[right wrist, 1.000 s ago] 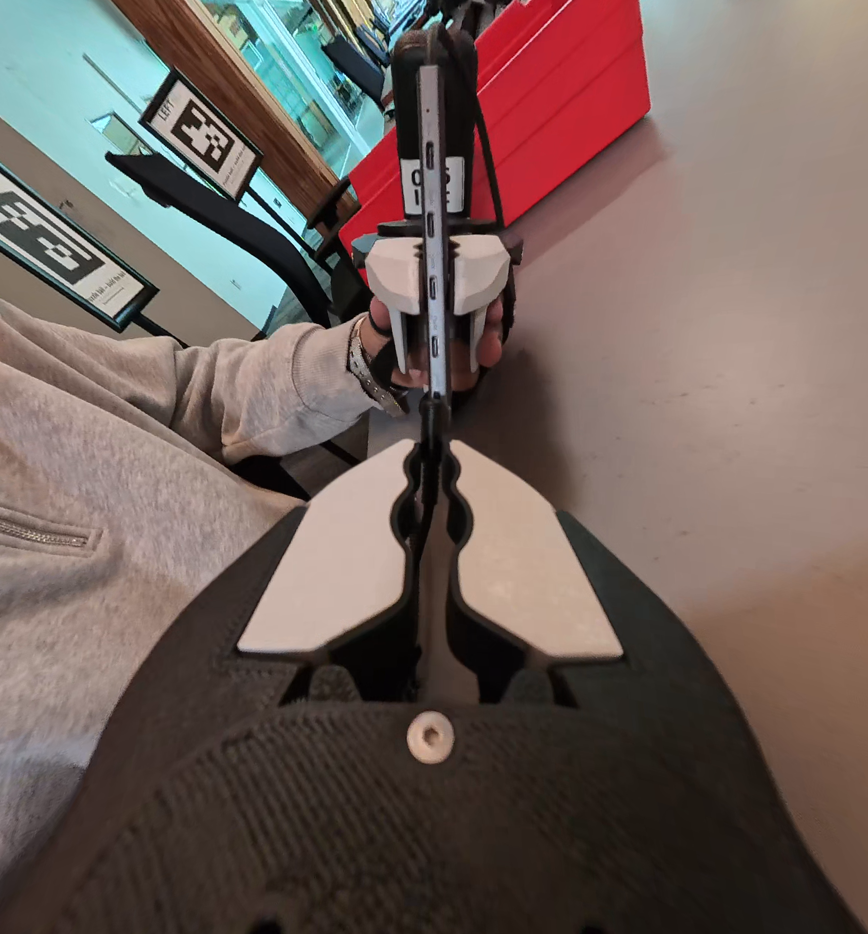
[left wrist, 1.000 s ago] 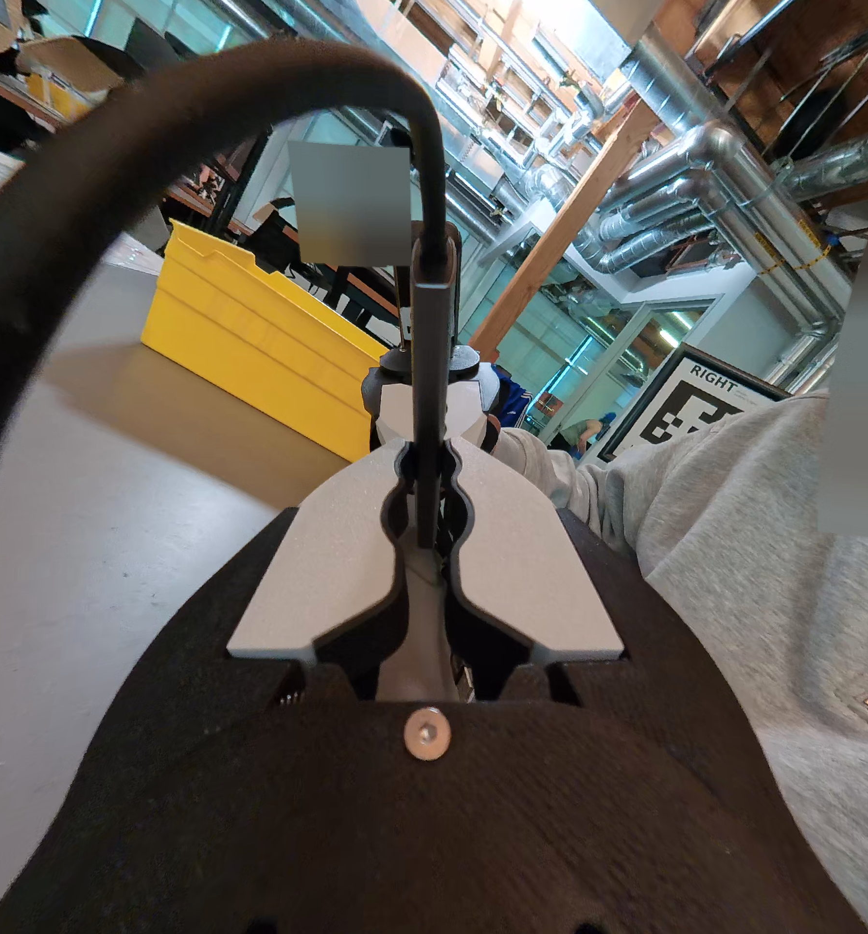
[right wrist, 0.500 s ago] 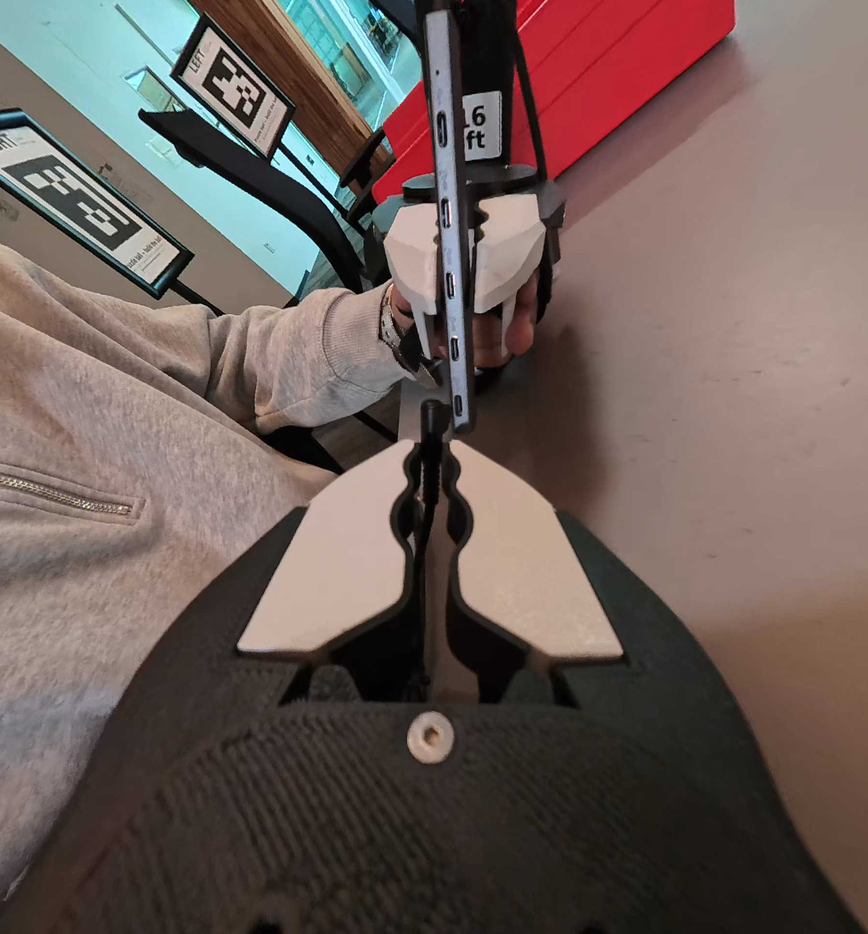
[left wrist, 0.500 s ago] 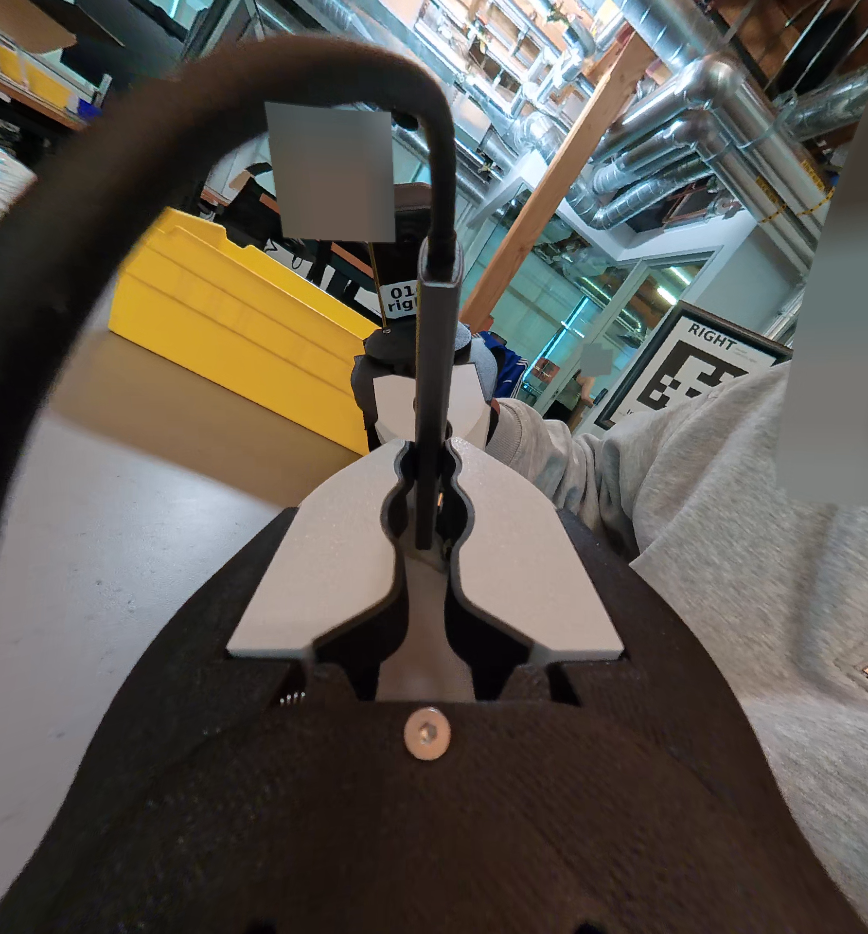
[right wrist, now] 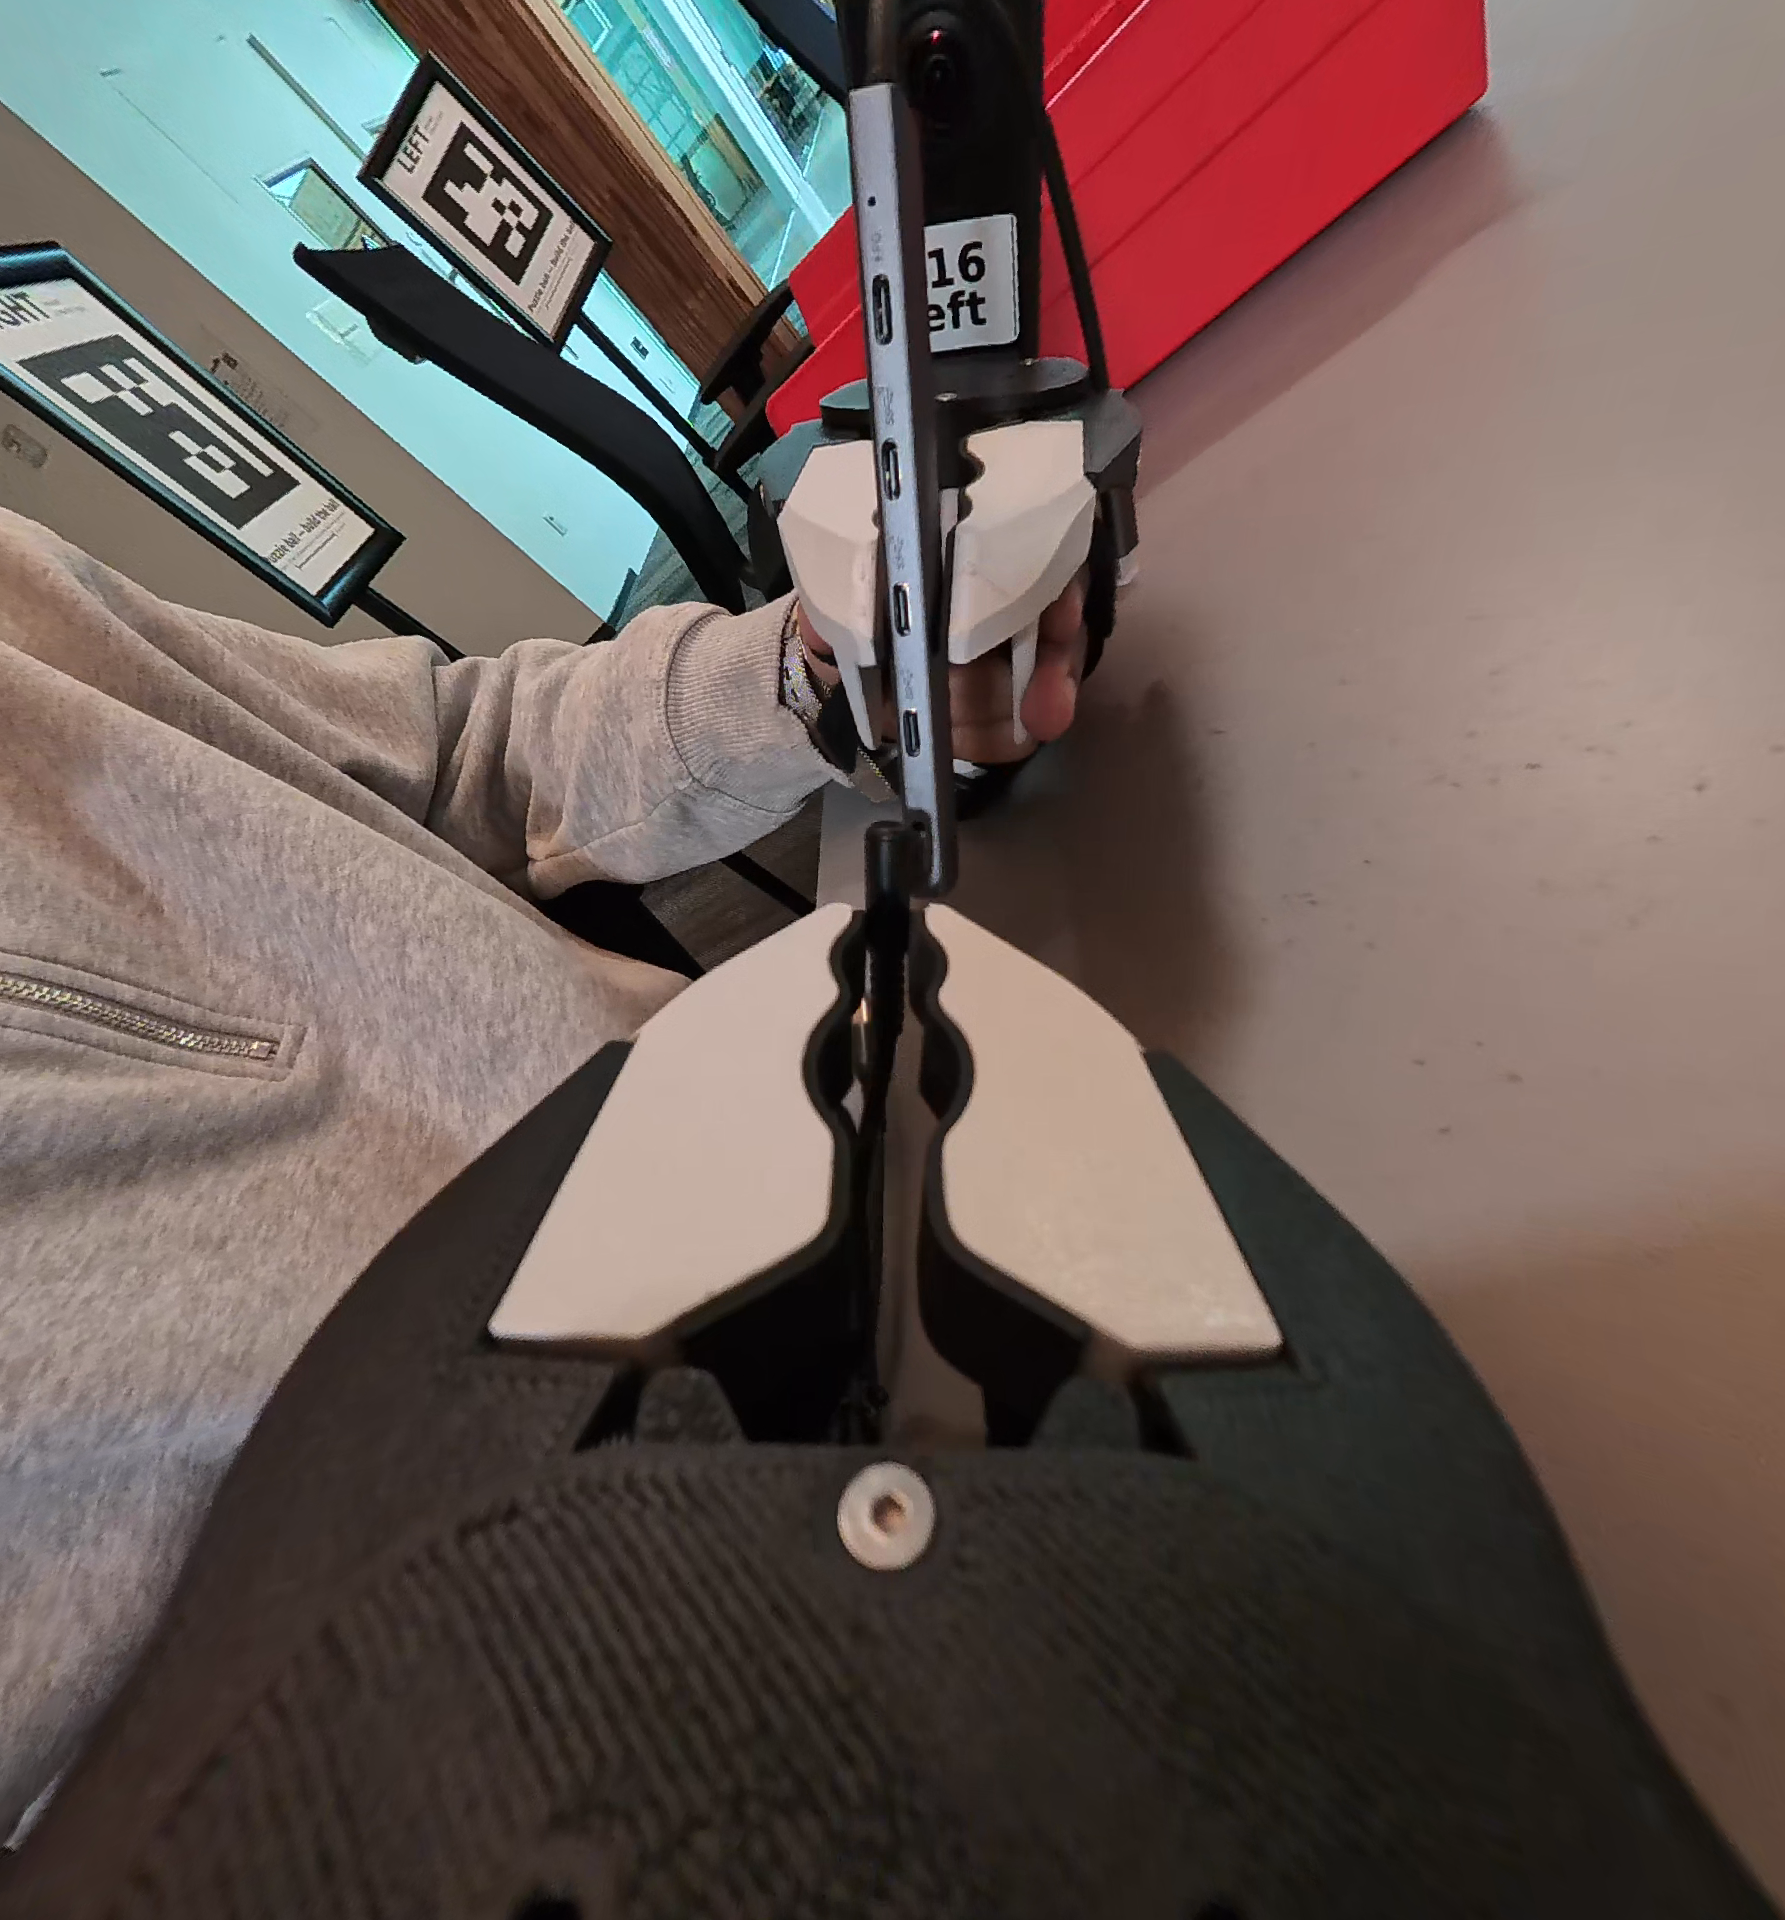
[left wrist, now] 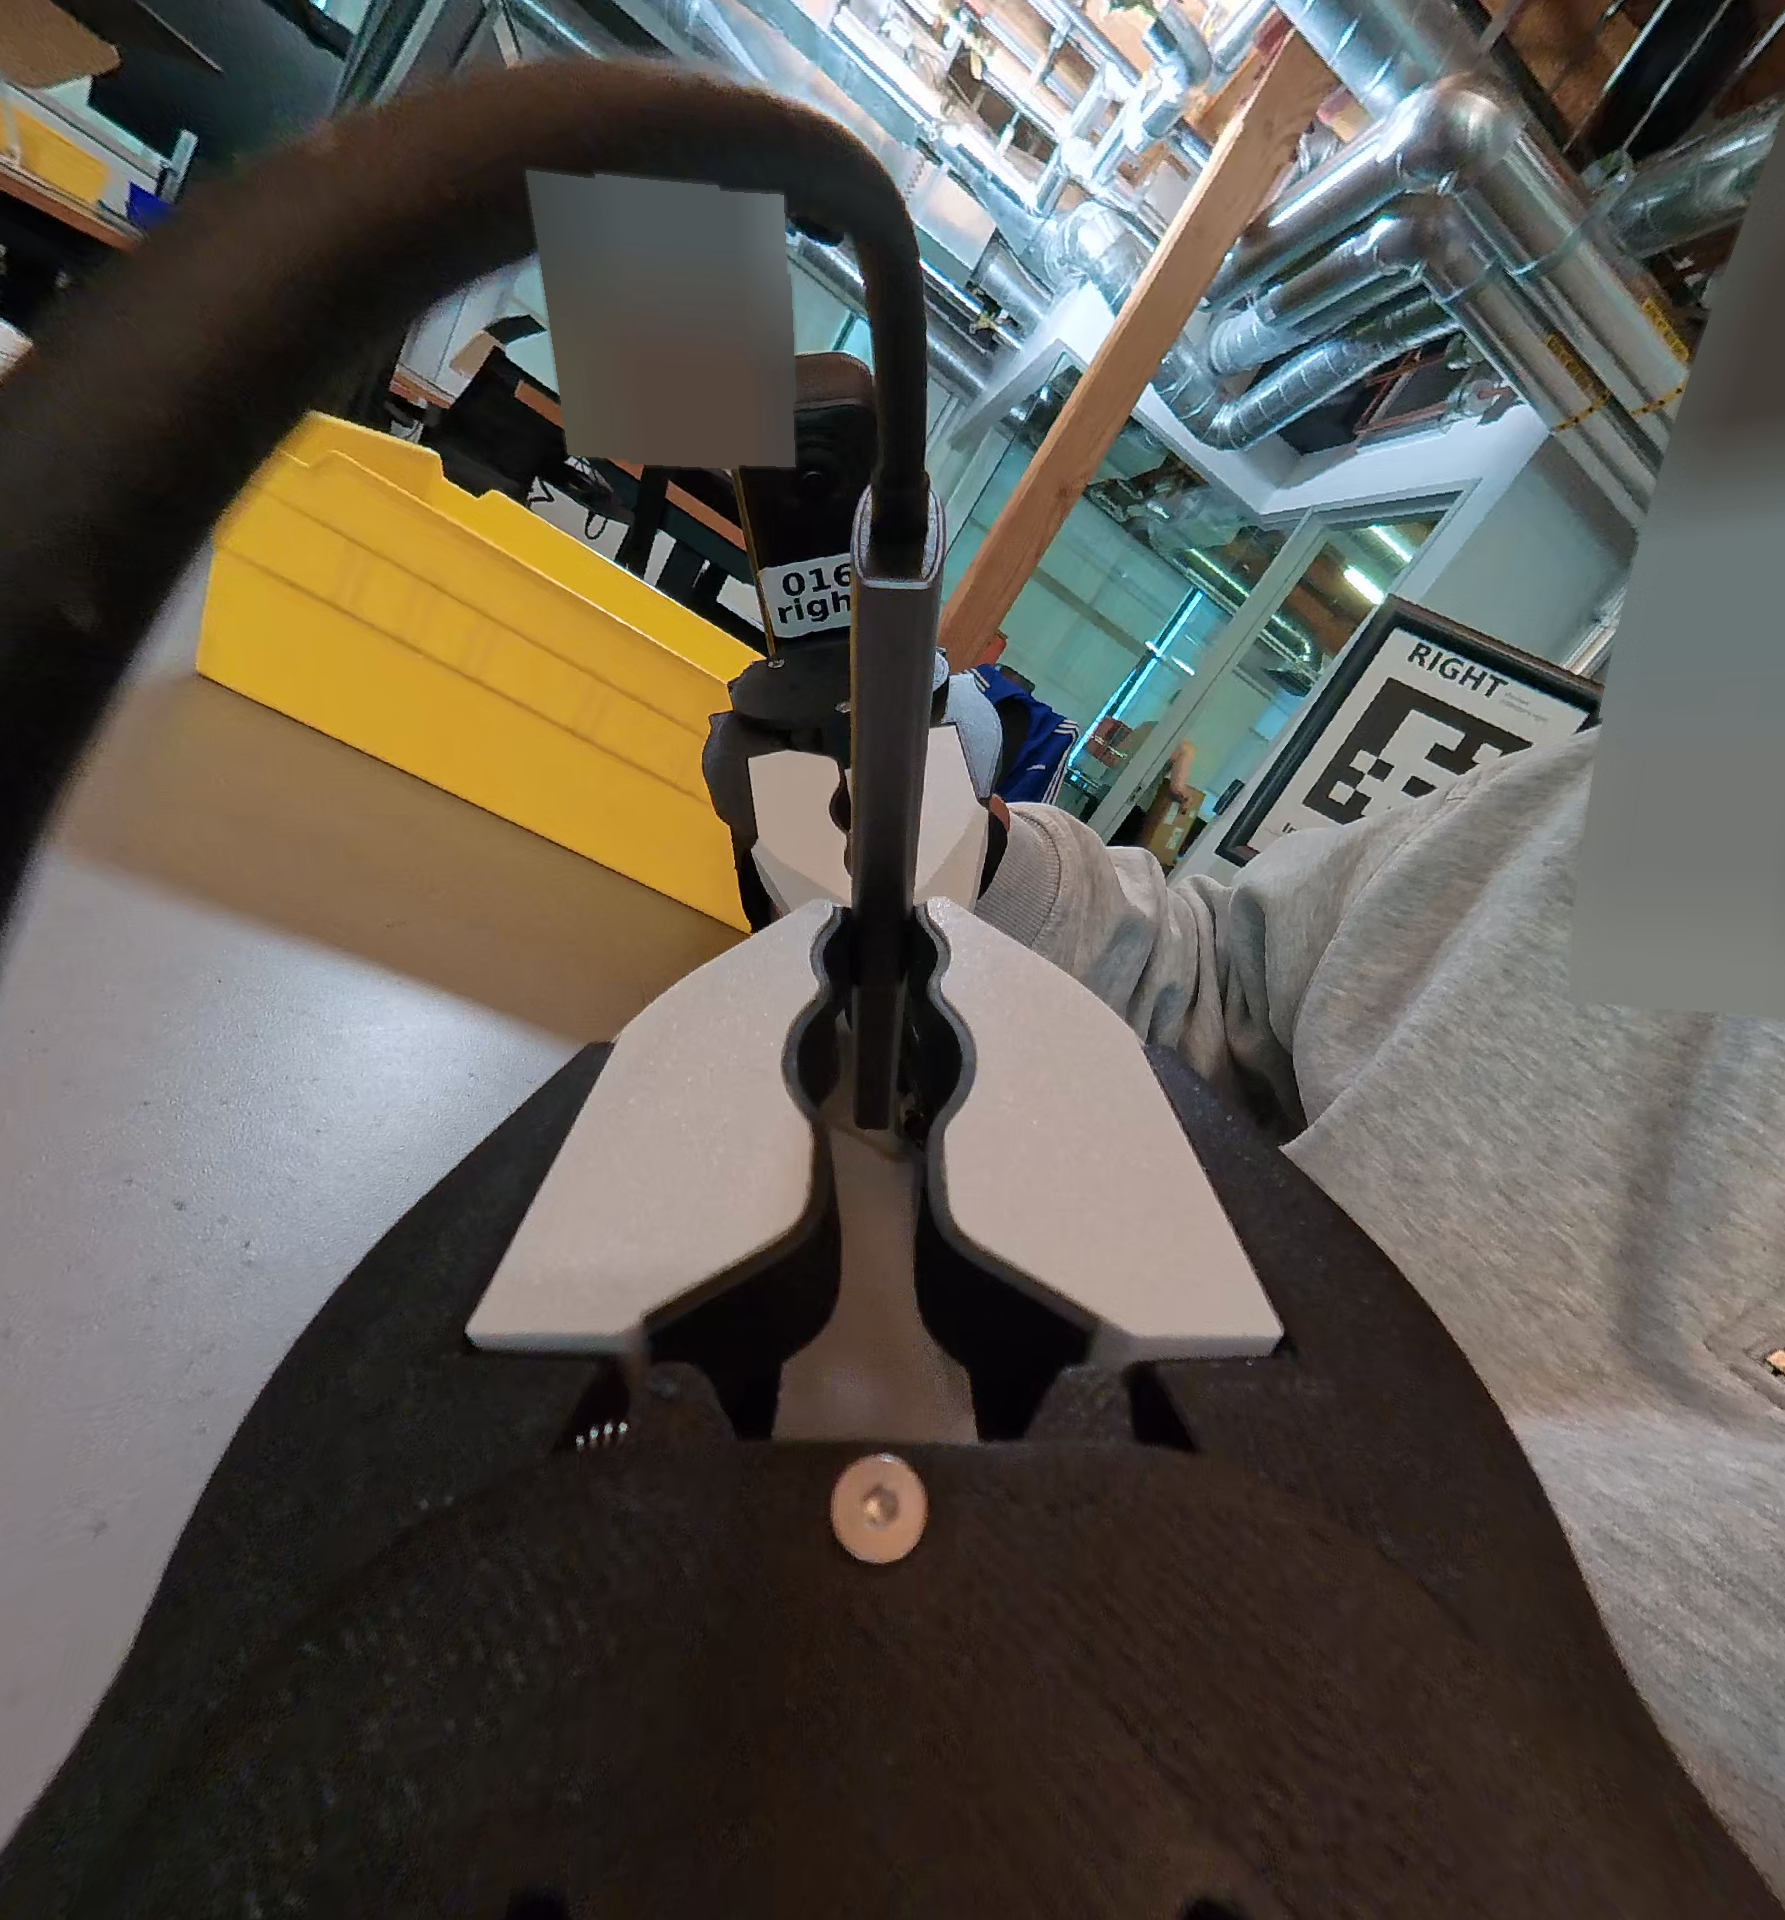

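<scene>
My left gripper (left wrist: 875, 925) is shut on a slim grey hub bar (left wrist: 890, 790), clamped edge-on between its fingers. A thick black cable (left wrist: 893, 343) leaves the bar's far end and arches over to the left. My right gripper (right wrist: 883, 920) is shut on a thin black cable (right wrist: 880, 1195) just behind its thick black end piece (right wrist: 888, 847). That end piece sits against the lower end of the hub bar (right wrist: 903, 468); I cannot tell whether they are joined. The left gripper's white fingers (right wrist: 1013, 540) hold the bar at mid-length. The right gripper's white fingers (left wrist: 794, 821) show behind the bar.
A yellow bin (left wrist: 472, 644) and a red bin (right wrist: 1231, 187) stand on the grey table (right wrist: 1490, 831). A person in a grey sweatshirt (right wrist: 192, 831) holds both grippers. Framed marker boards (right wrist: 171, 436) and a black chair (right wrist: 576, 416) stand beyond the table edge.
In the right wrist view the left gripper and the hub bar have moved up and away. The bar has tilted, so its row of ports now shows. Both grippers stay shut.
</scene>
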A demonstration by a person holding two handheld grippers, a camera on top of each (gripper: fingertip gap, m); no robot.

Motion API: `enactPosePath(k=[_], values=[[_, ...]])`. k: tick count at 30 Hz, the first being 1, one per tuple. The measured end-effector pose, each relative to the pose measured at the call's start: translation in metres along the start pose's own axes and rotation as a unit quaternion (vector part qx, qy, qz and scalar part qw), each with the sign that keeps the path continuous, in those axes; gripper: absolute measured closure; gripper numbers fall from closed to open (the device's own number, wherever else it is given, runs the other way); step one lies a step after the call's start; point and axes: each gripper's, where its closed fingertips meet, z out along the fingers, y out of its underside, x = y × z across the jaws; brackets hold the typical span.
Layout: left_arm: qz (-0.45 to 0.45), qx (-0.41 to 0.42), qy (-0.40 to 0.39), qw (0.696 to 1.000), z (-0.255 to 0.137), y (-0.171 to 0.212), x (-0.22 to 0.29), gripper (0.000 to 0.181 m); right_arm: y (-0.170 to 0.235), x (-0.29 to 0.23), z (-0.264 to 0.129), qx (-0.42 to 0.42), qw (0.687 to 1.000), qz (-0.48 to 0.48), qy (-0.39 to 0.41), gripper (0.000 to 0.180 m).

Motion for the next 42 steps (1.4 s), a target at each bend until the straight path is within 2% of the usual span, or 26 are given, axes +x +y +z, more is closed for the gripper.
enactPosePath(k=[39, 42], values=[[-0.011, 0.009, -0.007, 1.0, -0.0013, -0.0012, -0.0026, 0.171, 0.0012, 0.0035, 0.0069, 0.001, 1.0, -0.019, 0.019, 0.172], [-0.012, 0.009, -0.01, 1.0, -0.0011, -0.0012, -0.0036, 0.171, -0.0008, 0.0082, 0.0064, 0.009, 0.999, -0.02, 0.035, 0.162]])
